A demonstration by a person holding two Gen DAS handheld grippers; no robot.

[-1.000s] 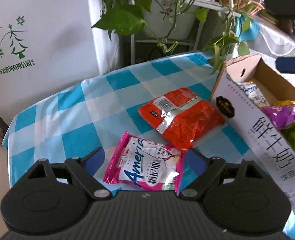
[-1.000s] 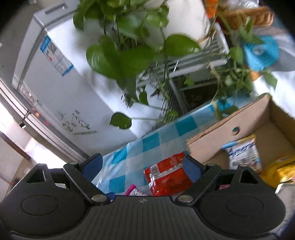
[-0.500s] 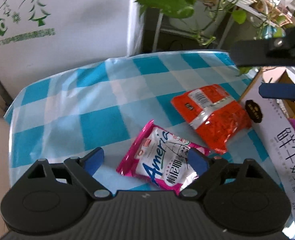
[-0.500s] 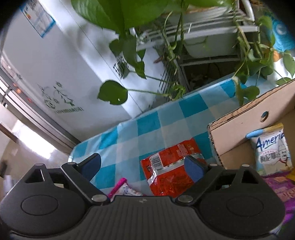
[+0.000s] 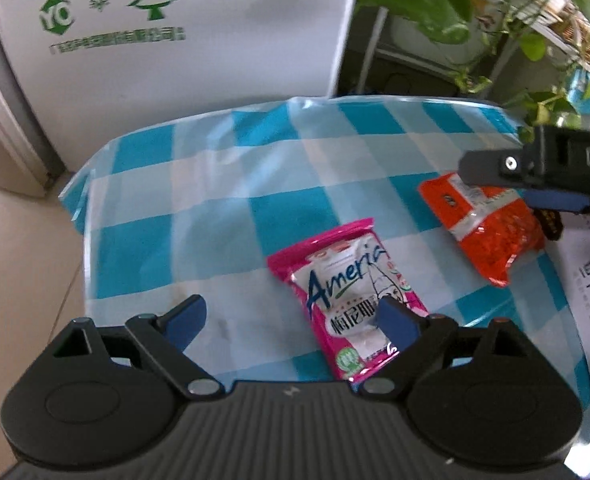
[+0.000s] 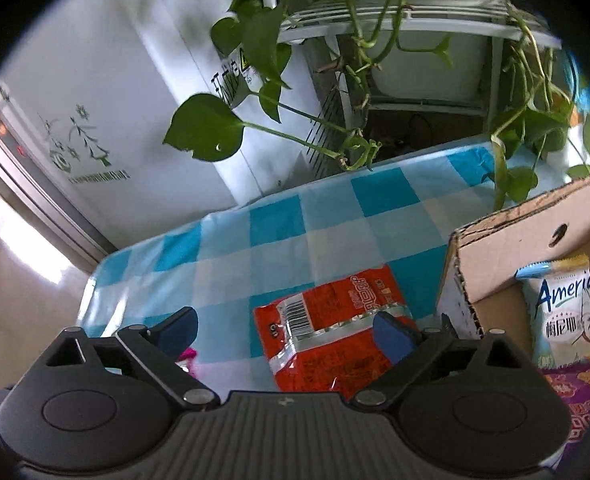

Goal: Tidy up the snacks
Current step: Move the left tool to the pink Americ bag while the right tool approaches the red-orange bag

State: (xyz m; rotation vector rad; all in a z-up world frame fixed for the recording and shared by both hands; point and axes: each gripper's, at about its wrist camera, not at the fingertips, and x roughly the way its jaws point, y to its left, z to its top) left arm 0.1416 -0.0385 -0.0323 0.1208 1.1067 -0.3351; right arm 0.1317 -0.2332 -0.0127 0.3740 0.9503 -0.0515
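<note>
two packets still out on the cloth, both grippers hanging above them

from my seat the biggest thing is the white cabinet (image 5: 183,32) with green tree print behind the table; beside it a metal rack (image 6: 415,20) with a trailing plant (image 6: 255,40) spilling leaves over the far edge; the table itself wears a blue and white checked cloth (image 5: 215,184); at its right side sits the cardboard box (image 6: 495,240), open at the top, its white printed outer wall just visible at the right edge of my left camera; inside the box i see a pale blue snack packet (image 6: 563,312) lying against the near wall, with a purple packet (image 6: 575,392) below it, though that corner is too cropped for me to say how they overlap; on the cloth, the orange packet (image 6: 335,332) lies barcode up, just beside the box's corner; the pink packet (image 5: 351,292) lies flat nearer the middle of the cloth, apart from the orange one; my left gripper (image 5: 291,316) hangs over the cloth with jaws spread and released, its right finger crossing the pink packet's lower edge in the picture, nothing pinched; my right gripper (image 6: 287,328) hovers above the orange packet, jaws opening wide, the packet lying below the gap and not gripped.
</note>
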